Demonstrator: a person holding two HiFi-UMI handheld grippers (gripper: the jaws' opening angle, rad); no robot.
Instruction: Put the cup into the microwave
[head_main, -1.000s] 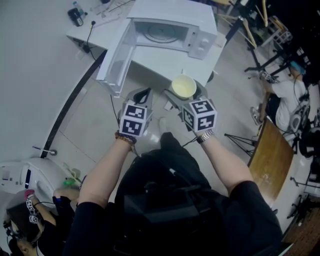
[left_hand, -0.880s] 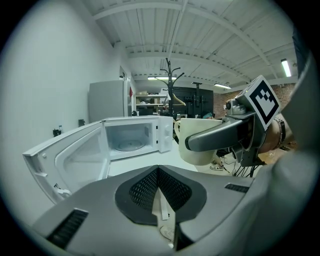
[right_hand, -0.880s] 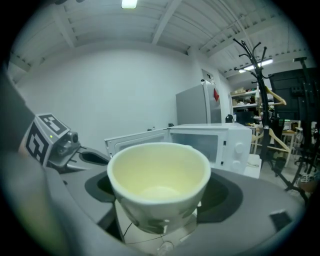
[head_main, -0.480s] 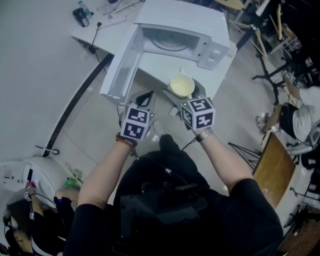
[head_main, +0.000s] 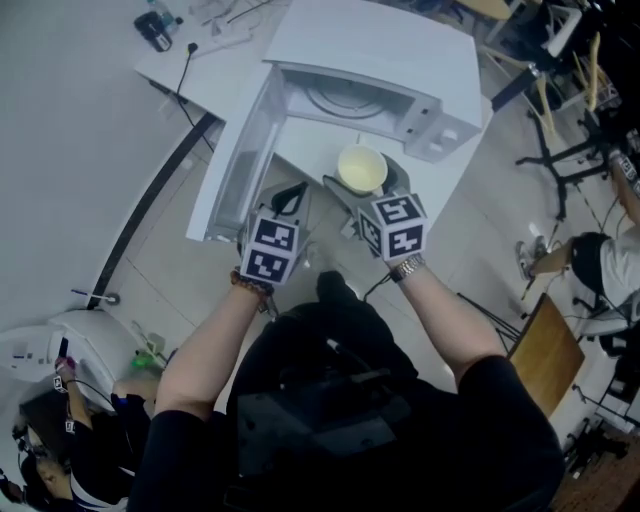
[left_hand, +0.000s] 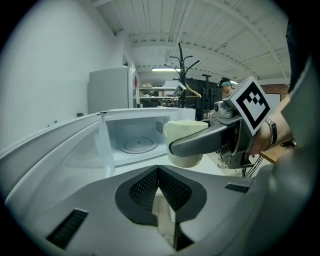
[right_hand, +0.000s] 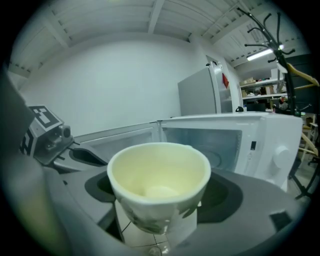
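A pale yellow cup (head_main: 361, 165) sits upright and empty between the jaws of my right gripper (head_main: 370, 186), just in front of the white microwave (head_main: 370, 45). The microwave door (head_main: 235, 160) hangs open to the left, and the glass turntable (head_main: 345, 98) shows inside. In the right gripper view the cup (right_hand: 159, 175) fills the middle, with the right gripper (right_hand: 160, 196) shut on its sides. My left gripper (head_main: 289, 198) is beside it, in front of the door, shut and empty. The left gripper view shows its jaws (left_hand: 158, 174) pressed together, the cup (left_hand: 181, 150) ahead to the right, and the open cavity (left_hand: 136, 142).
The microwave stands on a white table (head_main: 170, 60) with cables and a dark object (head_main: 153, 30) at its far left. A person (head_main: 90, 440) sits low at the left beside a white device (head_main: 55, 345). A wooden board (head_main: 545, 355) and metal stands (head_main: 570, 150) are on the right.
Both grippers have moved closer to the microwave, which now looks larger and nearer. The cup stays held in the right gripper, and the left stays shut.
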